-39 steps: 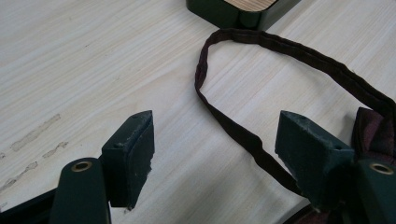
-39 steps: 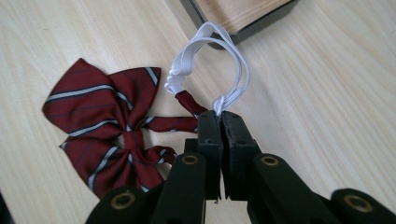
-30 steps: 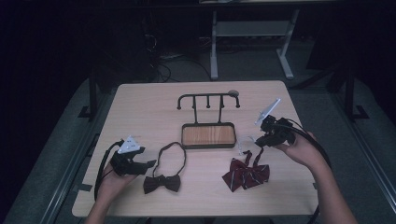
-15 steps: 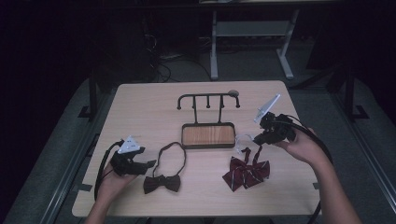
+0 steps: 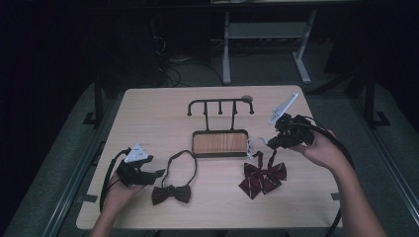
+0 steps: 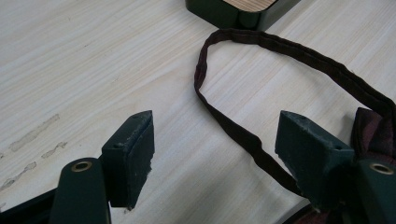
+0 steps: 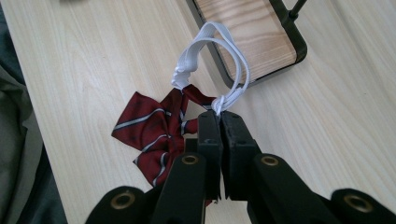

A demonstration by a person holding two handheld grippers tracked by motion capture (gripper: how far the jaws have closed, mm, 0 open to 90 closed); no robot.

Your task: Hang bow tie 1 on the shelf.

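A person is sitting at a pale wooden table (image 5: 148, 113) with a gripper in each hand. The right gripper (image 7: 219, 122) is hovering near the table's right side, its jaws pressed together and pinching the white elastic loop (image 7: 219, 60) of a red striped bow tie (image 7: 152, 126); the loop is arching up and over toward the wood-topped base (image 7: 247, 35) of a small black hanger stand (image 5: 220, 104) that is standing mid-table. The bow itself is lying on the tabletop just beside the stand's base, and whether any part of it is lifting off the surface is hard to judge from here. The left gripper (image 6: 215, 154) is resting low at the table's near-left, its jaws spread wide apart and gripping nothing. Just to its right a dark bow tie (image 5: 171, 194) is lying flat, its thin dark strap (image 6: 261, 93) curving in a long loop across the wood, running between the open jaws and reaching up close to the corner of the stand's base.
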